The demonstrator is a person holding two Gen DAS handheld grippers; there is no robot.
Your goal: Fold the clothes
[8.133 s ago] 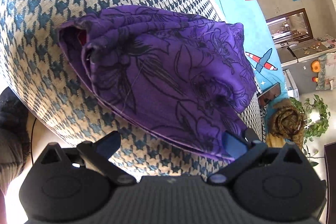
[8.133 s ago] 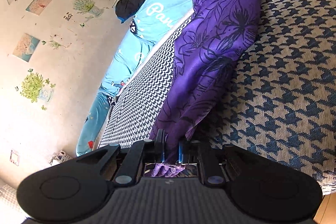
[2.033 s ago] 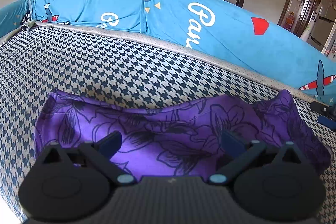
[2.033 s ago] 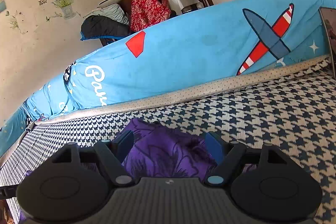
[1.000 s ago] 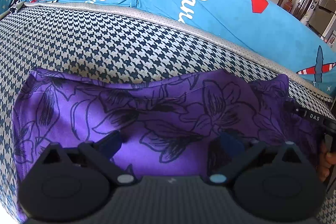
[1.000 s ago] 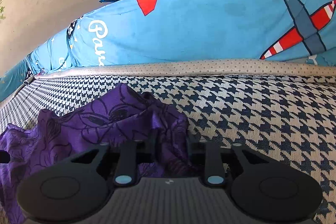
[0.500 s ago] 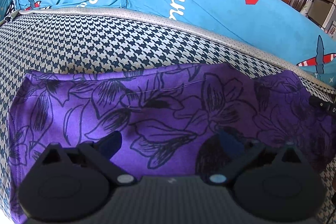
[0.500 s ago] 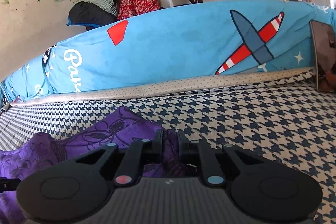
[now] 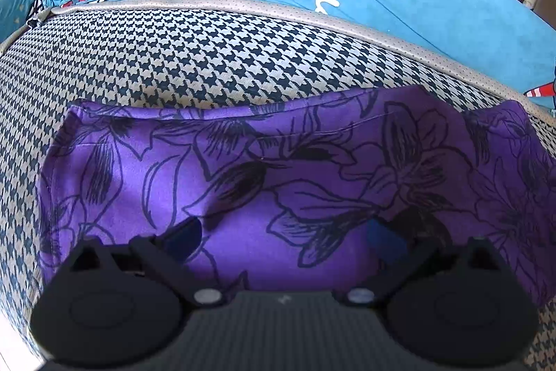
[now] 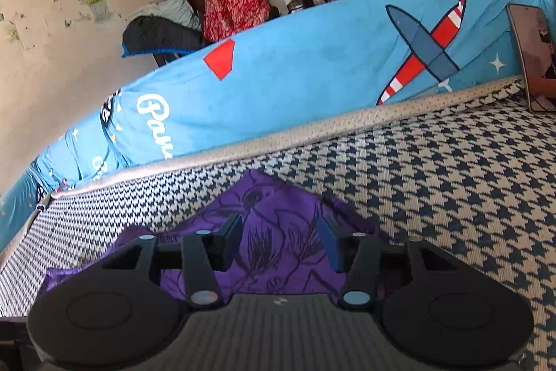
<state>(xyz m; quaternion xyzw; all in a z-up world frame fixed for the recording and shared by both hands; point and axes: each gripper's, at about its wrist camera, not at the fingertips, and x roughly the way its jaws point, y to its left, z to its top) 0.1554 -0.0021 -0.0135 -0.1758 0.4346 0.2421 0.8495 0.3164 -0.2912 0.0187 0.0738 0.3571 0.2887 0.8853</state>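
Across the navy-and-cream houndstooth mattress cover (image 9: 194,65), a purple cloth garment printed with black flower outlines (image 9: 278,169) lies spread in a broad flat band, its far edge short of the long blue cushion with white lettering and a striped aeroplane (image 10: 312,72) behind it. Over the garment's near part the left gripper (image 9: 283,235) hangs with fingers spread wide, holding nothing. At the garment's bunched end the right gripper (image 10: 279,242) has just been opening; its fingers (image 10: 231,240) stand about half apart, purple cloth lying loose between them, ungripped.
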